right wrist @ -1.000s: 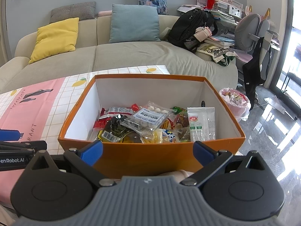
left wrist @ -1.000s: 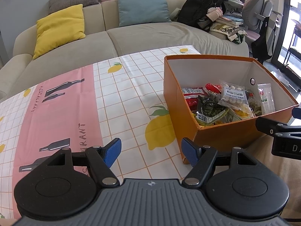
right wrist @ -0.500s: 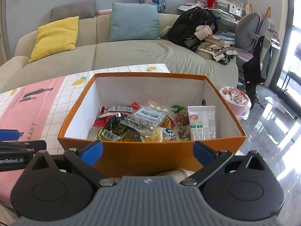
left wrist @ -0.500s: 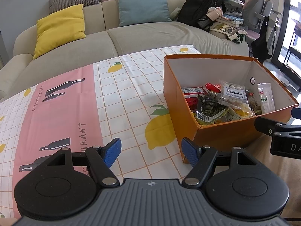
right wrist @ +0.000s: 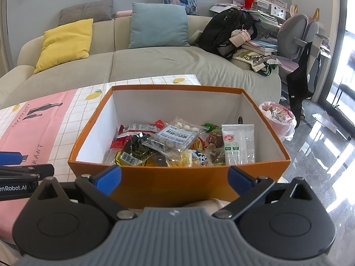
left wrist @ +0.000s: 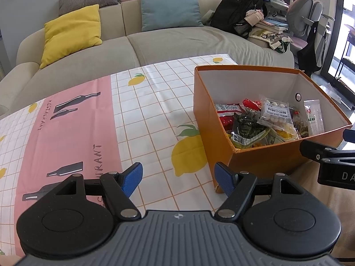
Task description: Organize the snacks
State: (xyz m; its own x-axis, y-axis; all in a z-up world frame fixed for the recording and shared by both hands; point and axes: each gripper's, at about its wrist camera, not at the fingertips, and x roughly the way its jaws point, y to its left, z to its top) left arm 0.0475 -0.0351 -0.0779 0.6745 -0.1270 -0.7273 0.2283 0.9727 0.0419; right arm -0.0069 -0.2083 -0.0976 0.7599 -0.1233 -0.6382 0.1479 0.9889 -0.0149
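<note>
An open orange box (right wrist: 177, 178) (left wrist: 202, 108) stands at the right end of the table, holding several snack packets. Among them are a clear pack of white balls (right wrist: 177, 134) (left wrist: 275, 113), a dark green packet (right wrist: 137, 149) (left wrist: 246, 128), a red packet (right wrist: 135, 129) and a white sachet (right wrist: 237, 144) (left wrist: 314, 116) leaning on the right wall. My right gripper (right wrist: 175, 177) is open, just before the box's near wall. My left gripper (left wrist: 178, 177) is open and empty over the tablecloth, left of the box's near corner.
A tablecloth (left wrist: 88, 119) with a pink stripe and lemon prints covers the table. Behind it is a beige sofa (right wrist: 155, 66) with yellow and blue cushions and a black backpack (right wrist: 224, 33). A pink bin (right wrist: 279, 119) stands on the shiny floor to the right.
</note>
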